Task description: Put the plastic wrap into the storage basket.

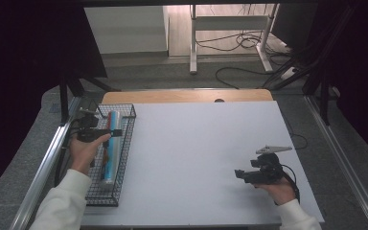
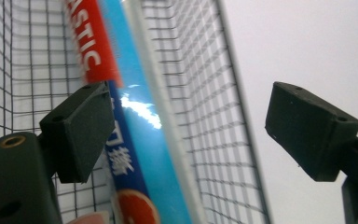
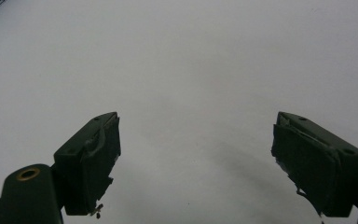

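Roll (image 1: 111, 146) lies in the basket (image 1: 124, 158), just under our wide-open left gripper (image 1: 106, 132). Its long axis runs away from us. Right gripper (image 1: 240, 174) gapes over bare table (image 1: 196, 143).

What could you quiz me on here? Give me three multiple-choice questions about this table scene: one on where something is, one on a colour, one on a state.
1. Where does the long roll lie?
A. Inside the wire basket at the table's left edge
B. On the white sheet beside the right gripper
C. On the floor beyond the table

2. Which colours does the roll's wrapper show?
A. Green and yellow
B. Blue with a red band
C. Plain black

3. How do the right gripper's jaws stand?
A. Shut on the roll
B. Shut on nothing
C. Wide apart, holding nothing

Answers:
1. A: the roll rests lengthwise in the wire basket, with the left gripper above it.
2. B: the left gripper view shows blue wrapping and a red band with white letters.
3. C: the right gripper has only bare white sheet between its jaws.
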A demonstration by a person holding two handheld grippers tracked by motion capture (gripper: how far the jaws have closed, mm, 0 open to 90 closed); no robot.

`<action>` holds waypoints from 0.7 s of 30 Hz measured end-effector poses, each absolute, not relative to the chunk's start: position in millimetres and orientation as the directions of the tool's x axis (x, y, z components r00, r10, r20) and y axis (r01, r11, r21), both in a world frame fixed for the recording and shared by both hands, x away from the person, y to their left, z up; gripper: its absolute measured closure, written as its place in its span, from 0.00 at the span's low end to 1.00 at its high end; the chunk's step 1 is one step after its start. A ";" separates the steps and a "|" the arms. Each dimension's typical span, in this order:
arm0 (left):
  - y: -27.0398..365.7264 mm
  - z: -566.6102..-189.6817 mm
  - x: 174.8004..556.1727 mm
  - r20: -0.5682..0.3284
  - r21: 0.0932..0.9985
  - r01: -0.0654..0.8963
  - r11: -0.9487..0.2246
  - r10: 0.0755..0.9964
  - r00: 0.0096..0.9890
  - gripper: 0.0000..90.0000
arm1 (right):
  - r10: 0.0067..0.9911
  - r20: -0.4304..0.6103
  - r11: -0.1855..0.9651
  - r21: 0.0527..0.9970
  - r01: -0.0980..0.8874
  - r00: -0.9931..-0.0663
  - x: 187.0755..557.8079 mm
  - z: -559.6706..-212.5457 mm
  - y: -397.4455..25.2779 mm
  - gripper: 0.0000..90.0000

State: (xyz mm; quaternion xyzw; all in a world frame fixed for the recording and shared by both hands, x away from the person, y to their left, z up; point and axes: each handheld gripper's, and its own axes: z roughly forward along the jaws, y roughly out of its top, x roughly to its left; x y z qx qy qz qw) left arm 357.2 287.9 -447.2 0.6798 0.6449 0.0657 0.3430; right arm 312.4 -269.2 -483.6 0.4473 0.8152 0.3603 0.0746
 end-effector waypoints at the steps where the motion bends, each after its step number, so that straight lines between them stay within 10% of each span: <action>1: 287.0 -442.3 351.8 -0.349 0.567 0.822 0.058 0.920 0.176 0.18 | 0.783 0.202 0.339 0.654 0.676 -0.588 312.2 -483.4 -269.4 0.18; 21: 211.1 -442.5 235.4 -0.278 0.737 0.640 -0.217 0.766 0.580 0.21 | 0.716 0.127 0.373 0.762 0.529 -0.687 292.9 -479.0 -268.6 0.17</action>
